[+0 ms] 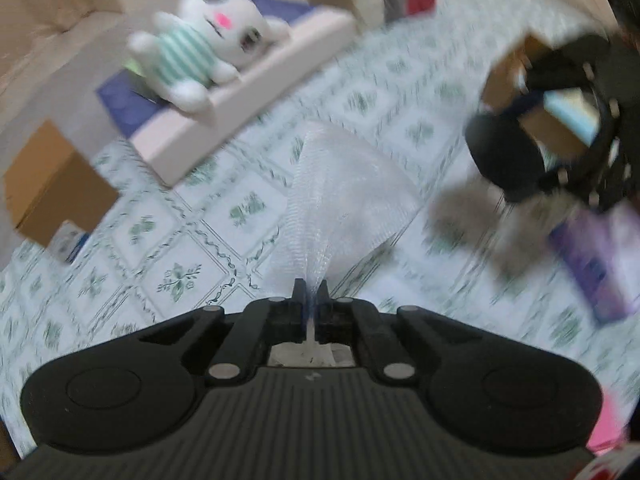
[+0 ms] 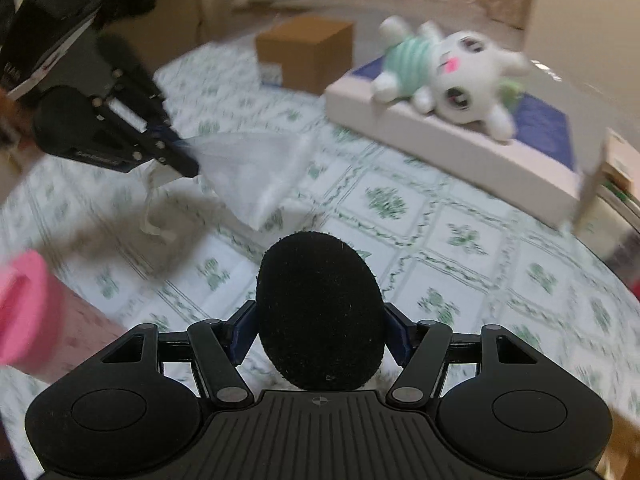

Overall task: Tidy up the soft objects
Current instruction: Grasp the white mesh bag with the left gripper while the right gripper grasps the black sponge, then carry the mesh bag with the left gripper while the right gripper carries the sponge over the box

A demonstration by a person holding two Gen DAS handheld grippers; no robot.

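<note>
My left gripper (image 1: 311, 288) is shut on the gathered edge of a white mesh bag (image 1: 340, 192), which hangs out in front of it over the floral cloth. In the right wrist view the same left gripper (image 2: 180, 160) shows at the left, pinching the mesh bag (image 2: 256, 164). My right gripper (image 2: 320, 316) is shut on a round black fuzzy soft object (image 2: 320, 308), both pads pressed on its sides. A white plush animal (image 1: 208, 52) in a striped mint shirt lies on a pale flat box (image 1: 248, 100); the right wrist view shows this plush (image 2: 452, 76) too.
A green-and-white floral cloth (image 2: 460, 240) covers the surface. A brown cardboard box (image 2: 308, 52) stands at the back and shows in the left wrist view as the cardboard box (image 1: 52, 188). A purple box (image 1: 600, 264) lies to the right. A pink object (image 2: 24, 304) sits at the near left.
</note>
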